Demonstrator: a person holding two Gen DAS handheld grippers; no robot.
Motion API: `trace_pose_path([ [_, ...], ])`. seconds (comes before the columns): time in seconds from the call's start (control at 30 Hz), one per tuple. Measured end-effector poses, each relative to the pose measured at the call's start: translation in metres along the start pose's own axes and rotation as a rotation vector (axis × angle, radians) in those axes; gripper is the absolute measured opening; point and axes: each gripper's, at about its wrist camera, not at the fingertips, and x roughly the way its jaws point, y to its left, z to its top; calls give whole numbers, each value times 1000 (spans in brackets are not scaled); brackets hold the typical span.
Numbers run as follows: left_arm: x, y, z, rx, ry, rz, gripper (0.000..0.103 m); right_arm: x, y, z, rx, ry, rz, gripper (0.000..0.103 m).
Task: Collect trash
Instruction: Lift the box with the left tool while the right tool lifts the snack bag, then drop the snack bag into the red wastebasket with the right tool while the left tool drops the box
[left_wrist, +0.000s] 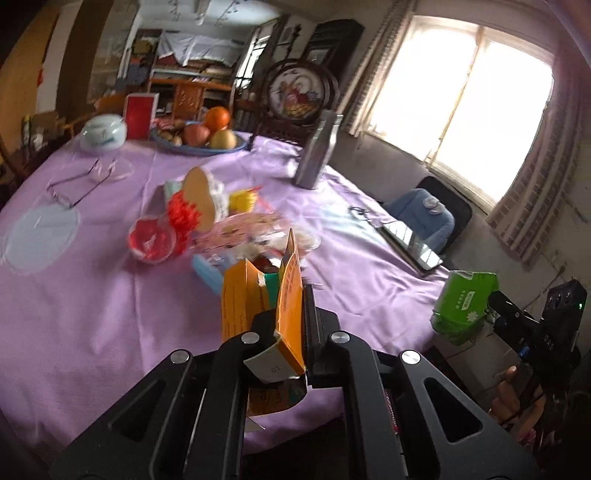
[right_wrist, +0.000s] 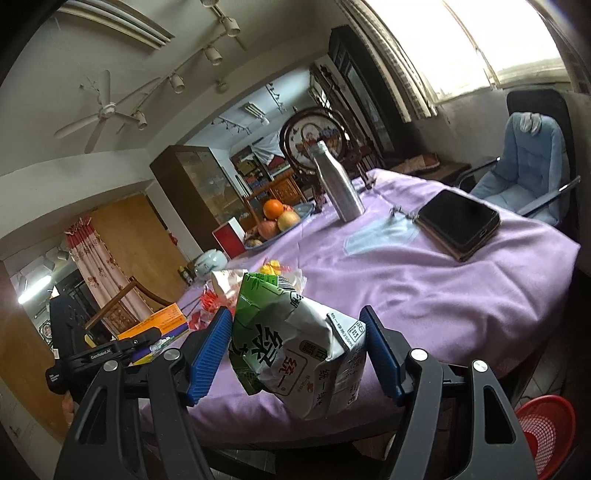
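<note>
Right wrist view, crushed green carton (right_wrist: 295, 343) clamped between hand-held gripper (right_wrist: 295, 354) pads.

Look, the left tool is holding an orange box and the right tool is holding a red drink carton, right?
Not quite. The right tool holds a green and white drink carton, not a red one; the right wrist view shows it squeezed between the blue pads. The left tool does hold the orange box.
</note>
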Motion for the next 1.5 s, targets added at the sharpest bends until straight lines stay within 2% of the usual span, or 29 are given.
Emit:
trace_pose_path([
  [0.13, 5, -36, -3, 39, 17, -70, 9, -29, -16, -1, 8, -34, -37, 70],
  [0.23, 17, -73, -11, 95, 41, -140, 9, -60, -42, -7, 24, -62, -113, 70],
  [0.33, 36, -114, -25, 154, 89, -237, 9, -91, -80, -23, 59, -66, -224, 70],
  [0.4, 52, -138, -34, 187, 128, -287, 9, -104, -113, -40, 77, -44, -346, 70],
  [0.47, 74, -166, -46, 222, 184, -345, 9, -109, -150, -60, 116, -1, -459, 70],
  [0.53, 98, -192, -59, 258, 239, -387, 9, -103, -191, -79, 179, 53, -535, 70],
  [0.67, 151, -239, -86, 318, 360, -451, 9, -61, -280, -123, 289, 259, -630, 71],
  [0.73, 182, -262, -104, 359, 430, -479, 9, -57, -312, -139, 377, 302, -683, 71],
  [0.83, 232, -292, -136, 411, 539, -516, 10, -88, -334, -141, 508, 208, -656, 71],
  [0.93, 279, -318, -174, 468, 636, -529, 10, -114, -341, -131, 531, 154, -633, 78],
  [1.0, 302, -328, -195, 491, 666, -517, 11, -131, -340, -124, 522, 113, -700, 78],
  [1.07, 326, -339, -218, 533, 695, -497, 26, -153, -335, -120, 531, 40, -759, 78],
  [1.13, 346, -348, -238, 571, 724, -462, 65, -172, -335, -116, 560, -17, -754, 78],
  [1.17, 354, -351, -247, 590, 737, -434, 72, -176, -334, -114, 562, -24, -745, 78],
  [1.27, 367, -351, -261, 637, 733, -348, 75, -187, -321, -107, 528, -34, -728, 78],
  [1.3, 364, -349, -260, 637, 726, -343, 75, -189, -315, -107, 511, -40, -719, 78],
  [1.37, 339, -342, -248, 658, 658, -340, 75, -186, -297, -103, 454, -60, -691, 78],
  [1.4, 321, -339, -243, 688, 594, -323, 75, -185, -291, -101, 430, -67, -679, 78],
  [1.5, 247, -313, -217, 784, 311, -205, 89, -171, -252, -86, 319, -104, -625, 80],
])
